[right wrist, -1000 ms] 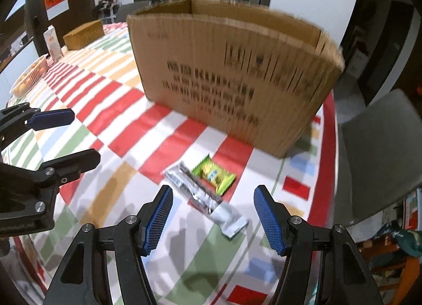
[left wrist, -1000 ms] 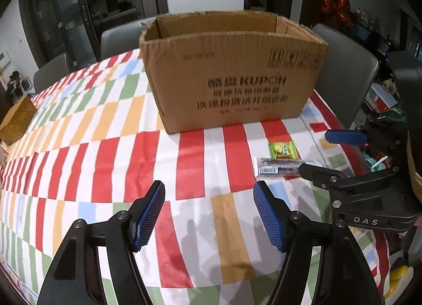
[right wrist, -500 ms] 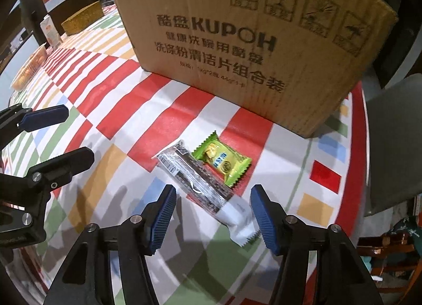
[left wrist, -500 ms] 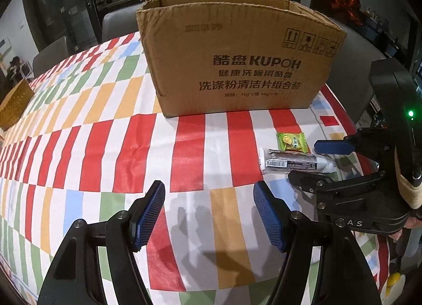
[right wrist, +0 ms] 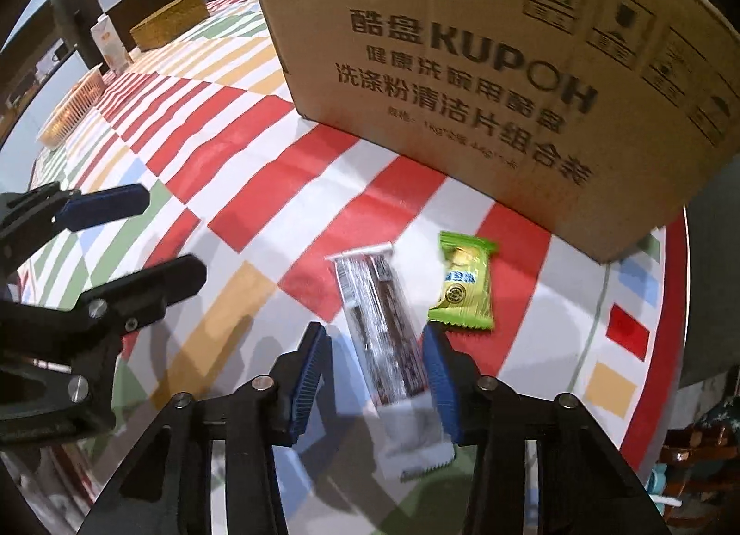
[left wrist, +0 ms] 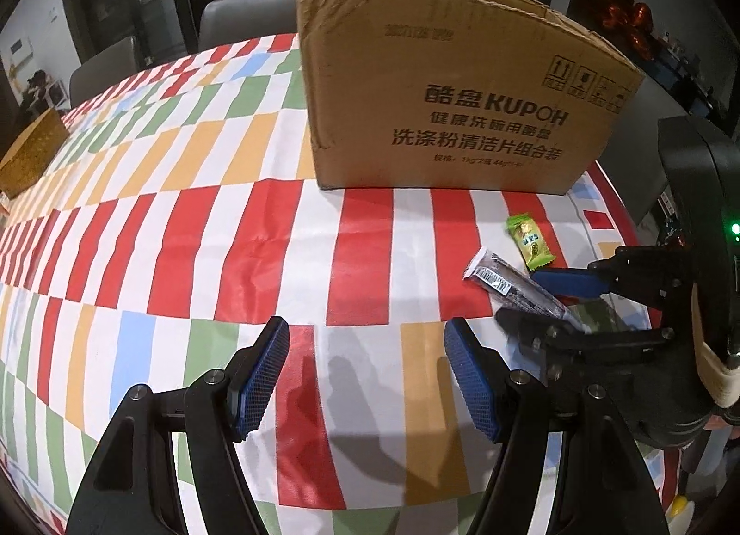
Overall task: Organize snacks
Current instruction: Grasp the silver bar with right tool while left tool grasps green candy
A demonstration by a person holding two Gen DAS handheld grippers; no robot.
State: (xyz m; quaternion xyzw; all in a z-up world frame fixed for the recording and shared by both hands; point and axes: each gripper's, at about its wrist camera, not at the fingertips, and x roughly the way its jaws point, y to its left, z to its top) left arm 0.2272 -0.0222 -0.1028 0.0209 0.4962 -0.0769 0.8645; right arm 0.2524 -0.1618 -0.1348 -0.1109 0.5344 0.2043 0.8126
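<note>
right claw point(right wrist: 377, 366): jaws closing, the long dark snack bar point(right wrist: 381, 327) between the pads, lying flat on the striped table point(right wrist: 259, 174); firm contact not confirmed. step in hand: the grasp. just beyond the right pad lies the green candy packet point(right wrist: 464, 283). left claw point(left wrist: 365, 373), spread and empty, hovers alongside. farther ahead stands the cardboard box point(right wrist: 485, 72); next move likely calls for lifting over its rim.

Both black plastic grippers point(left wrist: 365, 378) point(right wrist: 377, 373) are wearing ribbed blue pads point(left wrist: 259, 373) (silver screws at the joints); one body is glowing green.
</note>
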